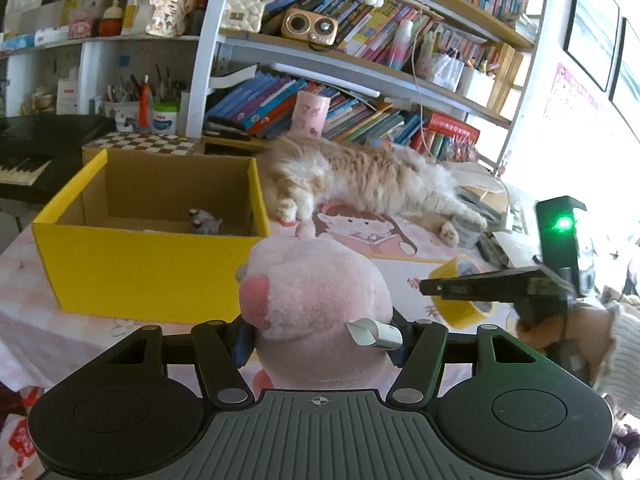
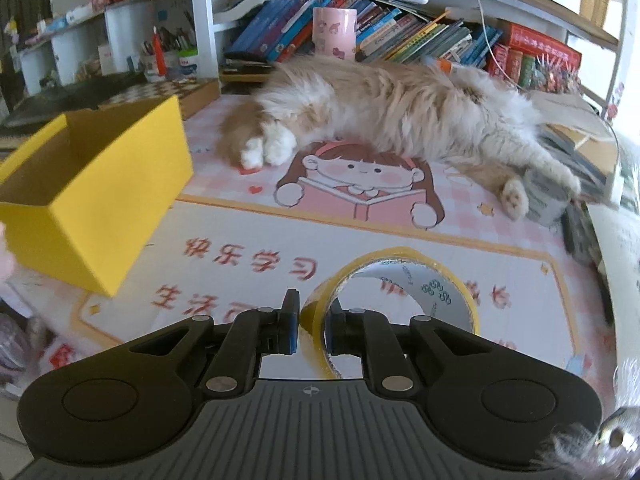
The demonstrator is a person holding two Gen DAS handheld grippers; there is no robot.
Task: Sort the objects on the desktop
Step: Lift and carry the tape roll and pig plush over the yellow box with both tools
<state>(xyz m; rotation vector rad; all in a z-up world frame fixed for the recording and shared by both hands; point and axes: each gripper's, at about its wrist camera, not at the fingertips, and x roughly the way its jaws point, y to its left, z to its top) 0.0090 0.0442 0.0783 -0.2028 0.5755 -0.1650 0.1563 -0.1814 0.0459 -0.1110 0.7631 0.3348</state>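
Observation:
My left gripper (image 1: 320,340) is shut on a pink plush toy (image 1: 316,292) with a white tag, held above the desk just right of the open yellow box (image 1: 140,268). A small grey toy (image 1: 204,222) lies inside the box. My right gripper (image 2: 314,320) is shut on the wall of a yellow tape roll (image 2: 400,284), one finger inside the ring and one outside. The right gripper with the tape roll (image 1: 460,304) also shows at the right of the left wrist view. The box (image 2: 100,200) sits to the left in the right wrist view.
A fluffy orange-and-white cat (image 2: 400,116) lies across the back of the pink desk mat (image 2: 520,240), also seen in the left wrist view (image 1: 360,176). Bookshelves, a pink cup (image 2: 334,32) and pen holders stand behind. Stacked books and papers (image 2: 580,160) sit at the right.

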